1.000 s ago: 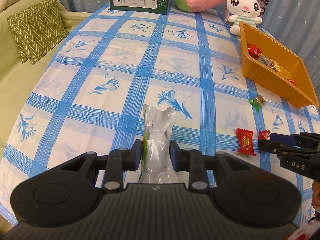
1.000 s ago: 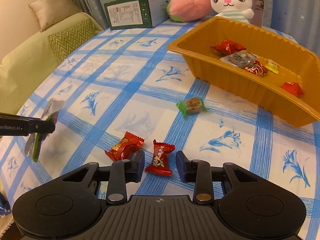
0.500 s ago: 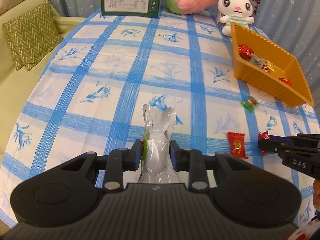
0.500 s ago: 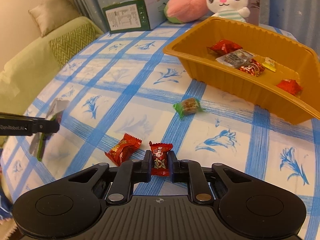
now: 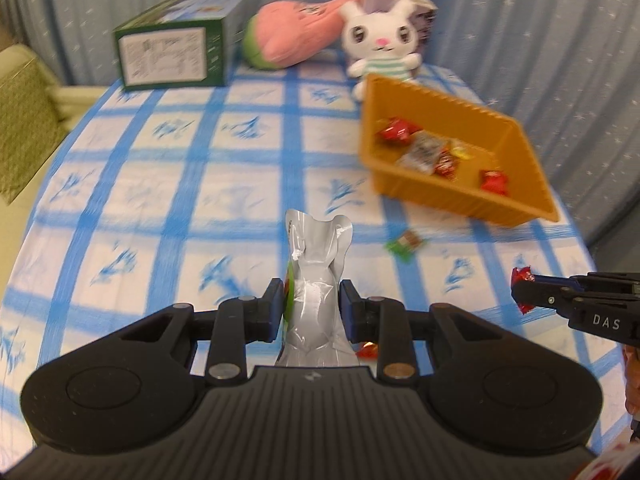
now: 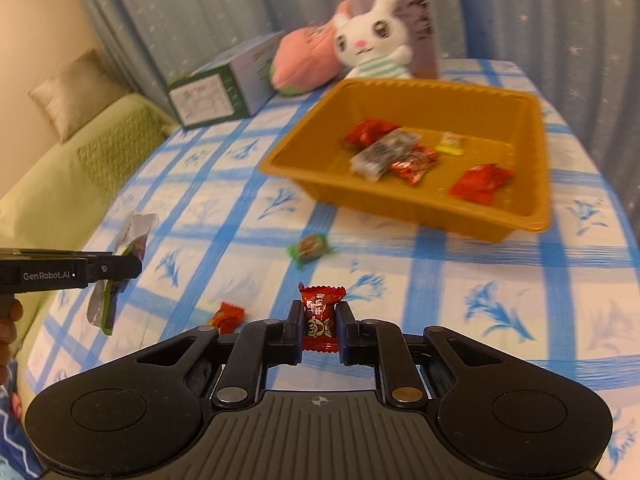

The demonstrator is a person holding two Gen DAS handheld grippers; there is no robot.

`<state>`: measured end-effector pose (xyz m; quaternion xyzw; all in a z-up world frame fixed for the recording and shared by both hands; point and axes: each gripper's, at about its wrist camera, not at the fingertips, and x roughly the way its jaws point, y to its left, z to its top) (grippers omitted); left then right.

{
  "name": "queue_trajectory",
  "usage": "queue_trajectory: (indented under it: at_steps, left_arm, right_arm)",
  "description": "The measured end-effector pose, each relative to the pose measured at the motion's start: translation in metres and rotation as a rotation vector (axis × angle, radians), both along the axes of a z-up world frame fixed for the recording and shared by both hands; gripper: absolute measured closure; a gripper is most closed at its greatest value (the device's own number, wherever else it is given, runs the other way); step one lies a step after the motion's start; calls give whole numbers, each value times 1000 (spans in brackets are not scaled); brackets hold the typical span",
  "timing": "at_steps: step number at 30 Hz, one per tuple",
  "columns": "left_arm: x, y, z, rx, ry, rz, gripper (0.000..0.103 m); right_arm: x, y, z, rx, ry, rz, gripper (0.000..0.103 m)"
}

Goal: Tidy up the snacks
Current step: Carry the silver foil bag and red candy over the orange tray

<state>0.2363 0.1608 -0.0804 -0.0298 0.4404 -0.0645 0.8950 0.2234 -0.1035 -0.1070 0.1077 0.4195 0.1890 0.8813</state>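
both wrist cameras are looking forward over their own tongs, low and close above the table [image 5: 256,184], sharing the orange tray [image 5: 516,204] [image 6: 400,204] and each other's tongs.

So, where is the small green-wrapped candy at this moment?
The small green-wrapped candy lies on the blue-checked tablecloth, apart from and just in front of the orange plastic tray. In the right wrist view it sits beyond the right gripper and its red-wrapped candy.

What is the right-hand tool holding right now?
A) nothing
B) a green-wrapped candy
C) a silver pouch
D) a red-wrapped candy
D: in the right wrist view, the right tool is shut on a red-wrapped candy, lifted off the table; the green-wrapped candy lies loose on the tablecloth, and the silver pouch is in the left tool.
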Motion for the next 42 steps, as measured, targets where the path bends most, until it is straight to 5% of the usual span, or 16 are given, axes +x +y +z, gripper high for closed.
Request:
queue_trajectory:
  at_steps: [24,42]
  left_arm:
    - [107,-121,56,-26,-158,-283,76]
    - [166,-183,26,-5,-92,-371,76]
  right_arm:
    - [46,-82,55,35,-128,-240,87]
    - [96,-108,43,35,-107,-313,87]
